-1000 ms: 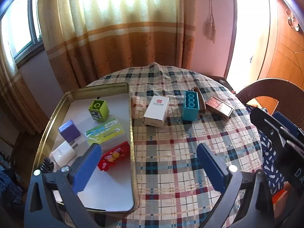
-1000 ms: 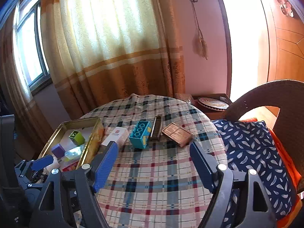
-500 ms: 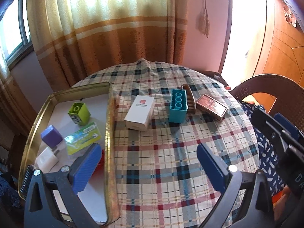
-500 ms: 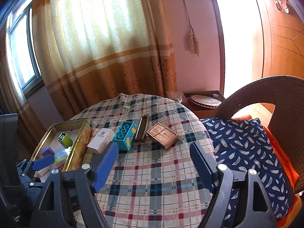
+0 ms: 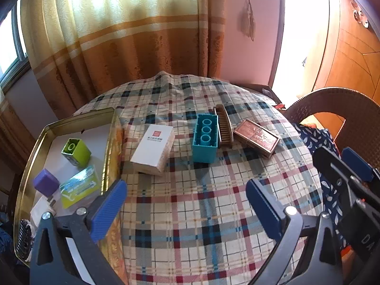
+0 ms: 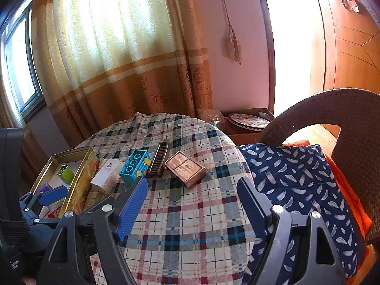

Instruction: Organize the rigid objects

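On the plaid tablecloth lie a white box, a teal block, a brown comb and a copper tin. They also show in the right wrist view: the box, the block, the comb and the tin. A gold tray at the left holds a green block, a purple block and a green card. My left gripper is open and empty, short of the box. My right gripper is open and empty, near the table's right edge.
A wicker chair with a blue feather-print cushion stands right of the table. Curtains hang behind it. A low stand with a decorated plate sits at the back right. The tray's rim rises left of the box.
The left gripper has swung right, from over the tray to over the cloth before the box. The right gripper has also shifted right, towards the chair. Both stayed open.
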A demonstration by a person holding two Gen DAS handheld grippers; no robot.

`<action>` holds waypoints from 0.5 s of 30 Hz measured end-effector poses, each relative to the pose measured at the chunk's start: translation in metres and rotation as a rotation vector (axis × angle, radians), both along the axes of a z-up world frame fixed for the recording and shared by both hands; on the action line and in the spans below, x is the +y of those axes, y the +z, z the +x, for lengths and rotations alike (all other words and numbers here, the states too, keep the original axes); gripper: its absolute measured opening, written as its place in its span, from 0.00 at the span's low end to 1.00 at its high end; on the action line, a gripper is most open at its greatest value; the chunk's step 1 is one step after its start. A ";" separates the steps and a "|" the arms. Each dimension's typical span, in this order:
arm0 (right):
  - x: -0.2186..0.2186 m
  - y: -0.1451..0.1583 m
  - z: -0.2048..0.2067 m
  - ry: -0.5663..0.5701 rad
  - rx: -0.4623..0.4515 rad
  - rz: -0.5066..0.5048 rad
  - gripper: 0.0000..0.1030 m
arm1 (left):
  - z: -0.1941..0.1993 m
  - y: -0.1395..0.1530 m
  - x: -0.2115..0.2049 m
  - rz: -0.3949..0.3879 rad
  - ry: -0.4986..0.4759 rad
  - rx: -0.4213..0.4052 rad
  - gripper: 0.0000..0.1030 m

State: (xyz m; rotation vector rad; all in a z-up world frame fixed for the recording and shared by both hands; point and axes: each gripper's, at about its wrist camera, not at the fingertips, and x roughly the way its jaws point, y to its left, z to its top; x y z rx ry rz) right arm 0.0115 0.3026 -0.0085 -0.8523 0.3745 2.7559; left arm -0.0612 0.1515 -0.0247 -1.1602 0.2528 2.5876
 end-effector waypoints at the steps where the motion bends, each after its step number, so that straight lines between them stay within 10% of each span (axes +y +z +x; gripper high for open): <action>1: 0.001 0.000 -0.001 -0.002 0.001 0.002 0.77 | -0.002 -0.001 0.002 -0.002 -0.003 -0.003 0.99; 15: 0.017 -0.015 -0.014 0.010 -0.026 -0.001 0.77 | -0.013 -0.014 0.004 0.023 -0.012 -0.026 0.99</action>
